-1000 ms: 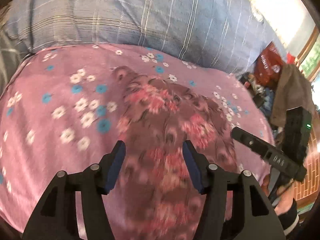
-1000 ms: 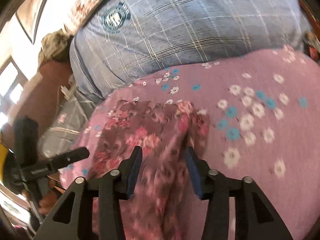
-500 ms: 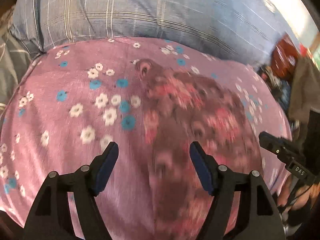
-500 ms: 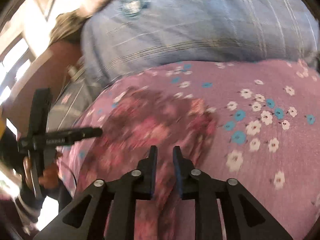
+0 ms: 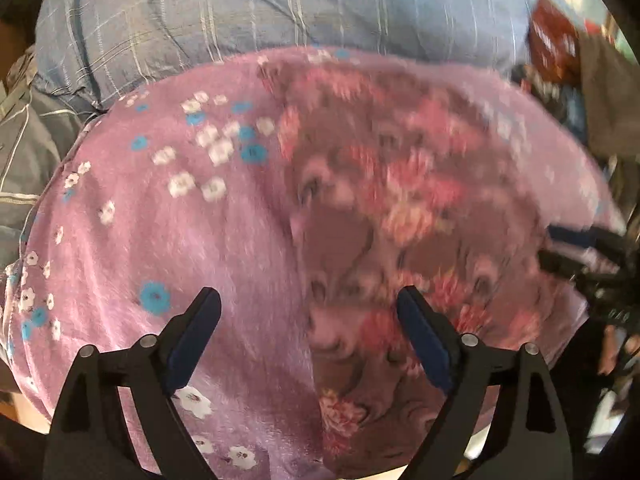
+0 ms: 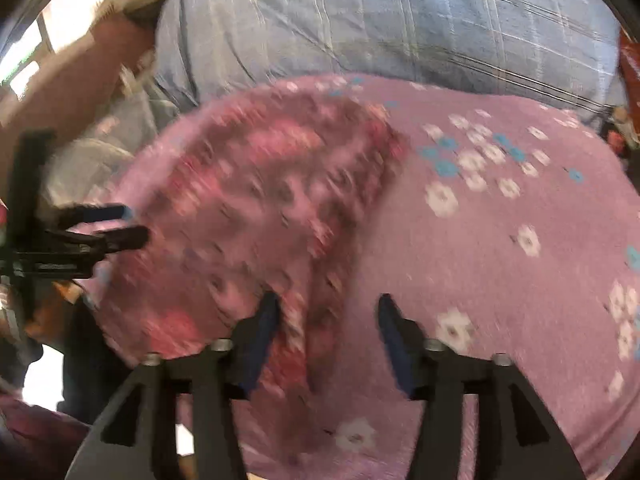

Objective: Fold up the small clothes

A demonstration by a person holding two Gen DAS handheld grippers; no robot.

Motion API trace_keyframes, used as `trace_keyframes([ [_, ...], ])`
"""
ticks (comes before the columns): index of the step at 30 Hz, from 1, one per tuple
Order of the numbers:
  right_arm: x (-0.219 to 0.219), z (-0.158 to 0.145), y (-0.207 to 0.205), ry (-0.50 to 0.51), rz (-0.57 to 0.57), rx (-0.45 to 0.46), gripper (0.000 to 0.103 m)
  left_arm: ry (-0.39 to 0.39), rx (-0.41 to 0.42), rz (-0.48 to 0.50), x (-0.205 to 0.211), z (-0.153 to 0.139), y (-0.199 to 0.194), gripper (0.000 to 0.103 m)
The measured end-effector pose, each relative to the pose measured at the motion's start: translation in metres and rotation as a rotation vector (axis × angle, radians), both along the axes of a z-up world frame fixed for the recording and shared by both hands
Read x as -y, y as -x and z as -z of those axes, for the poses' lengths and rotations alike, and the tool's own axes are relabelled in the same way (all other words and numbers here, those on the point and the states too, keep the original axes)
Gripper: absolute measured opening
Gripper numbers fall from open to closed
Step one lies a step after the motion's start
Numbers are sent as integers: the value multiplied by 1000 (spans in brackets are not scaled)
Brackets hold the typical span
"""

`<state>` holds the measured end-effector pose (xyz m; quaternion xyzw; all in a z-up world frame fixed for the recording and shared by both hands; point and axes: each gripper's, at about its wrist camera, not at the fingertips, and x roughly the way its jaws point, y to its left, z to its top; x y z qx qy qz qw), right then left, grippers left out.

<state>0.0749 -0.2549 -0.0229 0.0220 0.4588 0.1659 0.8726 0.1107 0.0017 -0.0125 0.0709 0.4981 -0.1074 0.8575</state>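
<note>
- Left wrist view: the left gripper [image 5: 308,332] has just been opening and its jaws now stand very wide, with nothing pressed between the pads. A second ago they were narrower and the garment [image 5: 400,216] lay further off; now the camera sits closer and lower over it.
- The garment, a dark floral cloth, lies flat on the purple sheet [image 5: 168,208]. Its left edge runs down between the open jaws, so the right pad hangs over the cloth and the left pad over bare sheet. Whether the tips touch the fabric I cannot tell, as the picture is blurred.
- The right gripper [image 5: 576,248] shows at the far right edge of the garment.
- Right wrist view: the right gripper [image 6: 328,320] was nearly shut half a second ago and has just opened to a fair gap. The garment's [image 6: 260,208] right edge lies between the jaws, unpinched.
- The left gripper [image 6: 116,224] shows at the cloth's far left side, by the blue pillow [image 6: 400,20].
- My reading: both claws are spread and coming down on opposite near corners, ready to pinch for a fold; no grasp is made yet.
</note>
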Motion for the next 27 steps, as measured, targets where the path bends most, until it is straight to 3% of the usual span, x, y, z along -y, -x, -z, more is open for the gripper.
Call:
trace_keyframes([
  [2, 9, 6, 0, -52, 71, -15, 75, 8, 6, -37, 0, 6, 2, 96],
  [4, 14, 5, -3, -83, 112, -42, 76, 21, -5, -51, -2, -1, 4, 96],
  [11, 9, -19, 10, 53, 155, -73, 80, -48, 59, -38, -3, -18, 21, 96],
  [17, 13, -33, 26, 100, 213, -91, 97, -81, 89, -35, 0, -22, 34, 96],
  [22, 14, -36, 35, 121, 232, -81, 97, -94, 110, -49, 0, -25, 41, 96],
  [27, 6, -41, 42, 217, 228, -39, 97, -130, 147, -48, -4, -31, 49, 96],
])
